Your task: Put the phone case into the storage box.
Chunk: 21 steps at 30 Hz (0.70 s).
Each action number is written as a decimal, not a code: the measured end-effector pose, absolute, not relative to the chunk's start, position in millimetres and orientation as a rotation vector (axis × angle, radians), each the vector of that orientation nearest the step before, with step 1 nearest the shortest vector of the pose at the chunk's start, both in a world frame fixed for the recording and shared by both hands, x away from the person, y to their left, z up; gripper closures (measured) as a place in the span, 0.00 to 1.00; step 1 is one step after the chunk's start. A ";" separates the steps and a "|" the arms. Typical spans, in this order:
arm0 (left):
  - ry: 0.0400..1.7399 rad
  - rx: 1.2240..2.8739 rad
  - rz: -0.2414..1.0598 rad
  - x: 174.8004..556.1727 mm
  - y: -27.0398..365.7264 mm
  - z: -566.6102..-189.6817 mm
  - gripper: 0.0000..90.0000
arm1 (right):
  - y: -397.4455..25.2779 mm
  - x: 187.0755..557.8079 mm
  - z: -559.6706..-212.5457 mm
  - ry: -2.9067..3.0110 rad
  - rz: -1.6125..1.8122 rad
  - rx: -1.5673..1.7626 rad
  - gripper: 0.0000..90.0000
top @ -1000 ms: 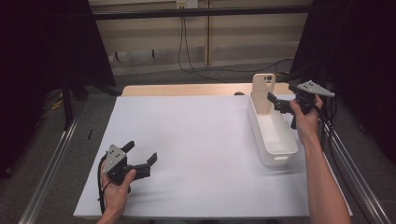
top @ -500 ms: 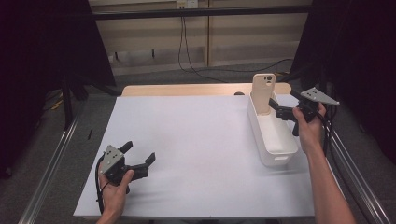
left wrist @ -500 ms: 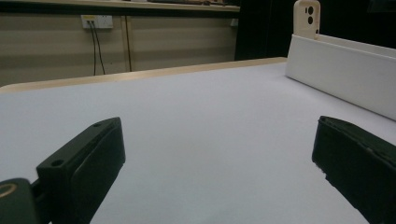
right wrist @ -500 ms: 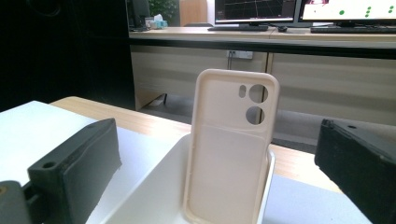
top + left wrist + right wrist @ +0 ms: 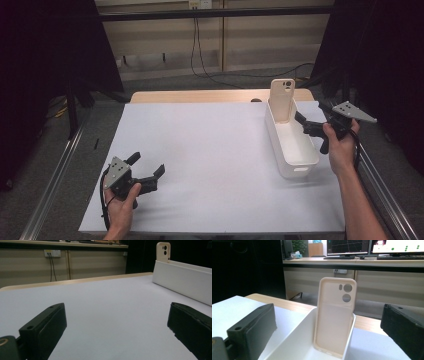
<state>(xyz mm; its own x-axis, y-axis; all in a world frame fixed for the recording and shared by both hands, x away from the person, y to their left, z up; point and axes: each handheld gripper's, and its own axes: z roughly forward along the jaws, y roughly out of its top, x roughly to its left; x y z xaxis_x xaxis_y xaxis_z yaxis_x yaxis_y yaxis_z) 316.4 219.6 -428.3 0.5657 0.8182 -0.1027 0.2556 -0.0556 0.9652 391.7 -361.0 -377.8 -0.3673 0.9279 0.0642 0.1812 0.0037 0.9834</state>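
A beige phone case point(image 5: 281, 100) point(image 5: 335, 315) stands upright, leaning against the far end wall of a long white bin point(image 5: 292, 145) point(image 5: 294, 345) at the right of the white table. My right gripper point(image 5: 310, 126) point(image 5: 324, 335) is open, held beside the bin's right rim, its jaws pointing toward the case with nothing between them. My left gripper point(image 5: 148, 166) point(image 5: 115, 325) is open near the table's front left, low over the white surface, holding nothing. In the left gripper view, the bin point(image 5: 182, 280) and case point(image 5: 163, 251) show far off.
The white mat point(image 5: 200, 150) covers a wooden tabletop point(image 5: 200, 96) whose far edge shows. Metal rails point(image 5: 55, 175) run along both sides of the table. Cables hang on the back wall point(image 5: 200, 45). Desks with monitors point(image 5: 367, 247) stand beyond.
My right gripper has drawn back from the phone case toward the near right, along the bin's right side. The left gripper has barely shifted.
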 end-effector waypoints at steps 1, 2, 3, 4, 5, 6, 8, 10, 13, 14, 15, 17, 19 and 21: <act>0.928 1.602 0.586 316.3 219.6 -428.3 0.03 | -361.4 389.3 -377.5 1.613 1.420 1.162 0.00; 0.928 1.603 0.586 316.2 219.8 -428.4 0.03 | -362.1 387.2 -377.3 1.614 1.418 1.163 0.00; 0.929 1.604 0.587 316.1 219.8 -428.5 0.03 | -363.1 384.9 -377.2 1.613 1.418 1.166 0.00; 0.927 1.606 0.587 315.8 220.2 -428.5 0.03 | -364.0 383.0 -377.5 1.614 1.419 1.166 0.00; 0.925 1.611 0.587 315.6 220.6 -428.4 0.03 | -364.8 381.2 -378.0 1.613 1.415 1.168 0.00; 0.926 1.610 0.587 315.4 220.5 -428.3 0.03 | -365.4 379.4 -378.5 1.609 1.417 1.173 0.00; 0.921 1.614 0.588 315.0 220.6 -428.1 0.03 | -366.4 376.0 -379.4 1.609 1.417 1.178 0.00; 0.920 1.614 0.587 314.8 220.2 -428.1 0.03 | -367.0 372.6 -380.1 1.616 1.414 1.175 0.00; 0.922 1.609 0.585 314.6 219.5 -427.8 0.03 | -367.2 367.1 -380.6 1.620 1.416 1.174 0.00; 0.921 1.608 0.586 314.4 219.1 -427.5 0.03 | -367.1 365.0 -380.7 1.617 1.414 1.171 0.00; 0.916 1.610 0.583 314.2 218.9 -427.4 0.03 | -367.1 362.8 -380.8 1.614 1.417 1.173 0.00; 0.915 1.611 0.585 313.7 218.7 -427.4 0.03 | -367.0 358.3 -381.1 1.609 1.430 1.174 0.00; 0.914 1.610 0.581 313.5 218.8 -427.4 0.03 | -365.7 353.8 -381.2 1.606 1.436 1.172 0.00; 0.916 1.608 0.586 312.9 218.8 -427.1 0.03 | -364.5 349.6 -381.4 1.611 1.440 1.173 0.00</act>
